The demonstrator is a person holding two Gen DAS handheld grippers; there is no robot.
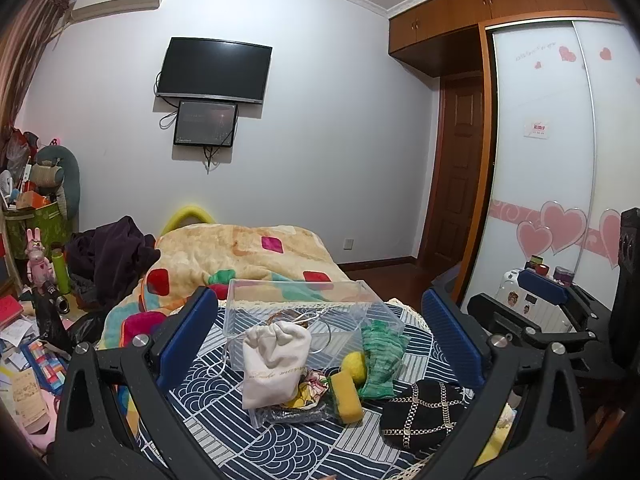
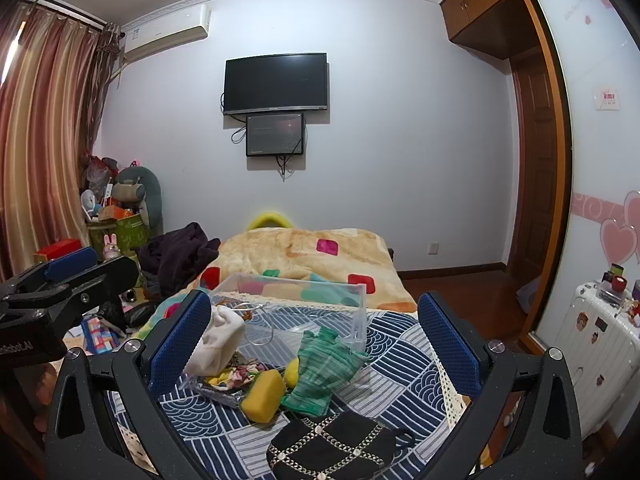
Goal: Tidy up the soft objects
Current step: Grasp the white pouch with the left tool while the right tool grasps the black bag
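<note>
Soft things lie on a blue patterned cloth [image 1: 224,420]: a white drawstring pouch [image 1: 274,364], a yellow sponge [image 1: 347,396], a yellow ball [image 1: 355,366], a green knit glove [image 1: 380,360], a floral cloth [image 1: 310,390] and a black chain-patterned bag [image 1: 420,414]. A clear plastic box [image 1: 308,312] stands behind them. My left gripper [image 1: 320,344] is open and empty above the pile. My right gripper [image 2: 314,344] is open and empty, with the glove [image 2: 324,368], sponge [image 2: 264,396], pouch [image 2: 216,344] and black bag [image 2: 328,448] between its fingers.
A flat clear lid [image 1: 292,414] lies under the pile. A patchwork blanket [image 1: 240,256] covers the bed behind. Clutter and a dark garment [image 1: 108,256] sit at the left. A white suitcase [image 2: 592,352] and a wardrobe [image 1: 560,160] stand at the right.
</note>
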